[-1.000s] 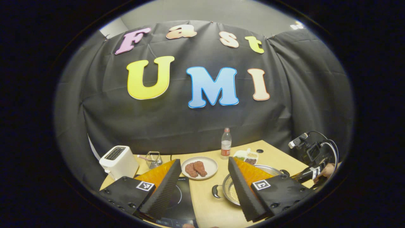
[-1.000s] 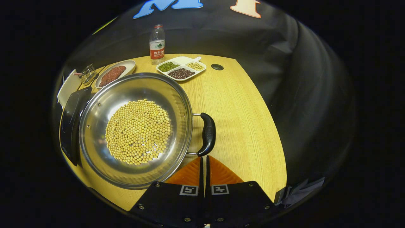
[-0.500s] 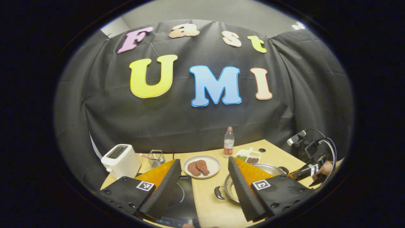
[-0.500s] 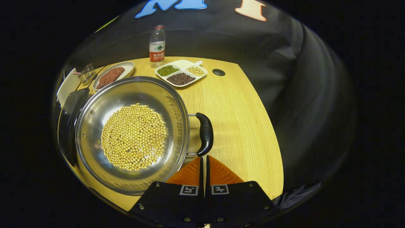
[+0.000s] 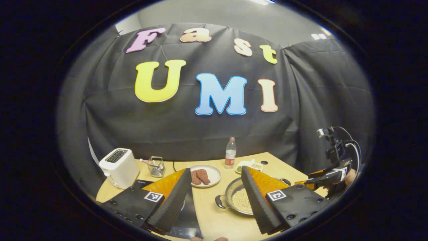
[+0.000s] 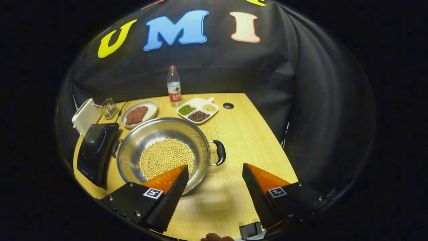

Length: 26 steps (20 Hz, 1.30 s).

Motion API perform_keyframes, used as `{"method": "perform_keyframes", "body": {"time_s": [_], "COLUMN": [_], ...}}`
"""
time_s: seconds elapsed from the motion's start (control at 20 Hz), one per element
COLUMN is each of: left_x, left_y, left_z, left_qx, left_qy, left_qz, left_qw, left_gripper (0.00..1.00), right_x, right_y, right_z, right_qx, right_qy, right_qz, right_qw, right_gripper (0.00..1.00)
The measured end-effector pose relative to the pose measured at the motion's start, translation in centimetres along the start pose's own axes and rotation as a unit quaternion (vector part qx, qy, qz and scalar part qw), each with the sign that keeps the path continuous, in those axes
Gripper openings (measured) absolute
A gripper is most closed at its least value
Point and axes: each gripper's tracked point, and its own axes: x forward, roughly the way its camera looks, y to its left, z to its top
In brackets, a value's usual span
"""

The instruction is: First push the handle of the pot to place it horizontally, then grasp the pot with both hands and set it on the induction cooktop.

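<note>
Both grippers, left gripper (image 5: 215, 190) and right gripper (image 6: 214, 187), are wide open and hold nothing, while the round steel pot of yellow beans (image 6: 164, 152) sits on the wooden table (image 6: 247, 134) beside the black induction cooktop (image 6: 95, 150).

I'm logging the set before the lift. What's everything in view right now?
pot: one, steel, holding yellow beans, mid-table
pot handles: two, black, left and right sides
induction cooktop: one, black, left of pot
plate: one, white, with reddish meat, behind pot
divided dish: one, white, green, dark and pale beans
bottle: one, clear, at the back
toaster: one, white, far left
wire basket: one, beside toaster
table: one, light wood
left gripper: open, above table
right gripper: open, near pot
</note>
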Motion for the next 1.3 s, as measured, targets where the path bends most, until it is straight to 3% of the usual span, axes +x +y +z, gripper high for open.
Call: {"method": "perform_keyframes", "body": {"time_s": [0.15, 0.3, 0.85, 1.3], "left_x": [0.4, 2.3, 12.8, 16.7], "left_y": [-0.9, -1.8, -2.4, -0.8], "left_z": [-1.4, -4.1, -15.1, -24.0], "left_qx": [-0.009, -0.016, 0.006, 0.024], "left_qy": [0.015, 0.04, 0.162, 0.267], "left_qz": [-0.002, 0.01, 0.061, 0.081], "left_qw": [1.0, 0.999, 0.985, 0.96], "left_gripper": [0.97, 0.95, 0.98, 0.98], "right_x": [-1.1, -0.1, 9.5, 15.3], "right_y": [0.2, 0.2, -0.8, -0.9], "right_z": [1.4, 1.7, -0.7, -2.8], "right_qx": [-0.008, -0.027, -0.03, -0.028], "right_qy": [-0.044, -0.051, 0.02, 0.076], "right_qz": [0.004, 0.016, 0.06, 0.077], "right_qw": [0.999, 0.998, 0.998, 0.994], "right_gripper": [0.97, 0.97, 0.97, 0.95]}}
